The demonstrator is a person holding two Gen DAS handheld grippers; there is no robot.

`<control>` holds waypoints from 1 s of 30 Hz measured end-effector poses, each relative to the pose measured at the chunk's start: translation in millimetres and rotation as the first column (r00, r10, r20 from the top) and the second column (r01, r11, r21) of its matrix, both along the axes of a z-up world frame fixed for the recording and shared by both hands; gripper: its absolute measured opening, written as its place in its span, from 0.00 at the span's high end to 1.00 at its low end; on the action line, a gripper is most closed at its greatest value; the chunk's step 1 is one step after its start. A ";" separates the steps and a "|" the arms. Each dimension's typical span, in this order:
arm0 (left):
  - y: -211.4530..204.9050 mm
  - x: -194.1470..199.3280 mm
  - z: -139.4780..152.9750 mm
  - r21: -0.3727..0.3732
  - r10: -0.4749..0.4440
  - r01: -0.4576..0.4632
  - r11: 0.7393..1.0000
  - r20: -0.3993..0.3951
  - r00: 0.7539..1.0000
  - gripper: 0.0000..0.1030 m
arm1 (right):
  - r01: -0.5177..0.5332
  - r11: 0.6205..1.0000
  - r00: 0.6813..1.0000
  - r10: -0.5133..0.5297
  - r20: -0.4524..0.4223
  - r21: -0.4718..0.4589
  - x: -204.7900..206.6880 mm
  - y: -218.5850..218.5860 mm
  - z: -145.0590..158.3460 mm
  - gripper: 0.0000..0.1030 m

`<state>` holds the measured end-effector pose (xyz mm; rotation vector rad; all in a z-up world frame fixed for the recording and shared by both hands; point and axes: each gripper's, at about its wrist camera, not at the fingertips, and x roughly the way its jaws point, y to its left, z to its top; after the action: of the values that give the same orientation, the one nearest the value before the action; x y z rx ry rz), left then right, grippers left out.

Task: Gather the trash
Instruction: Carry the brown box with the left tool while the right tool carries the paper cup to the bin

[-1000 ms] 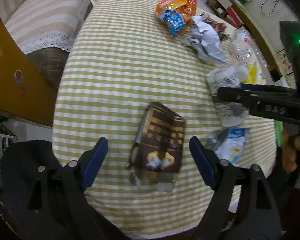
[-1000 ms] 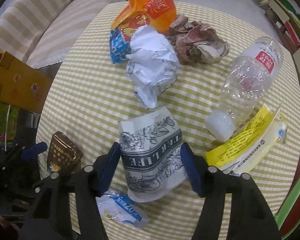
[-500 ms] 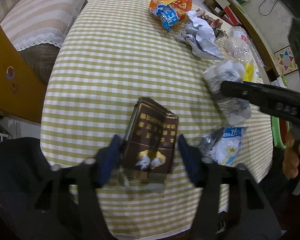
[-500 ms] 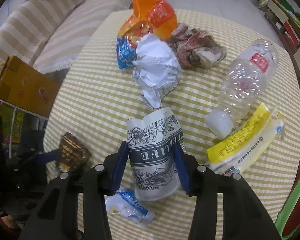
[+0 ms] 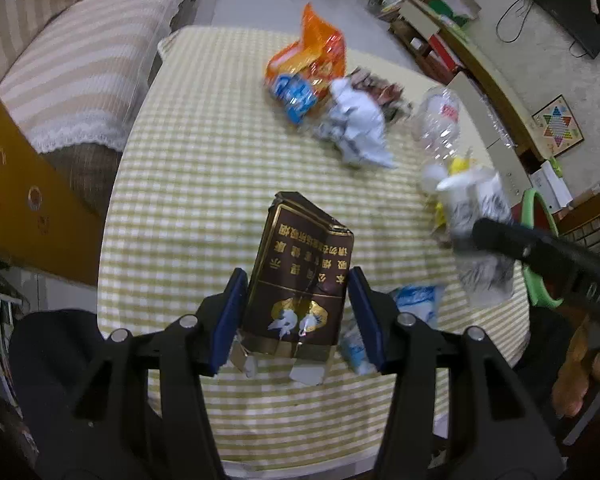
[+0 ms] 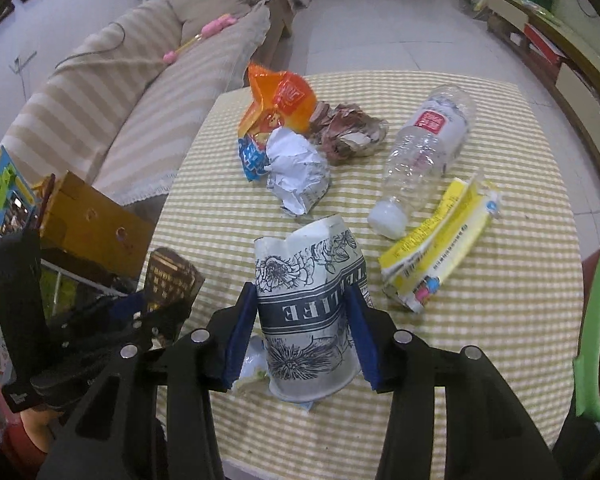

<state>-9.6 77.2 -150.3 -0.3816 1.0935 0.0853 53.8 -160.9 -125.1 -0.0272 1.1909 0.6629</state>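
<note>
The left gripper (image 5: 298, 316) has just been closing and now clamps a brown cigarette pack (image 5: 300, 280) between its 2 blue pads, the pack raised above the near edge of the checked tablecloth (image 5: 204, 168). The right gripper (image 6: 306, 330) squeezes a crumpled printed paper cup (image 6: 308, 304), rim pointing far. Beyond lie an orange snack bag (image 6: 278, 108), white crumpled paper (image 6: 296, 172), a clear bottle (image 6: 424, 144) and a yellow wrapper (image 6: 440, 248).
</note>
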 end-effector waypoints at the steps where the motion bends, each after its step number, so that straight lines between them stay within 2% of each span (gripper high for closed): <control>1: -1.1 1.1 3.1 -0.004 -0.002 0.002 1.000 0.009 1.000 0.51 | 0.013 1.000 1.000 -0.013 -0.011 0.013 -0.5 -1.9 0.7 0.57; 4: -5.6 6.0 11.9 -0.016 -0.013 0.014 1.000 0.035 0.999 0.51 | 0.051 0.997 0.998 -0.050 -0.030 0.052 -2.3 -12.7 7.0 0.57; 16: -30.6 22.3 38.8 -0.022 -0.064 0.066 0.998 0.107 0.992 0.51 | 0.142 0.984 0.990 -0.140 -0.025 0.104 -2.6 -38.2 20.3 0.57; 30: -47.2 33.5 46.6 -0.021 -0.102 0.105 0.994 0.125 0.987 0.51 | 0.225 0.966 0.974 -0.221 -0.043 0.124 -2.6 -72.7 21.5 0.57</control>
<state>23.9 30.0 -103.7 -0.3499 0.9910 -0.0452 51.2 -233.7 -103.6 0.2232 1.1567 0.5412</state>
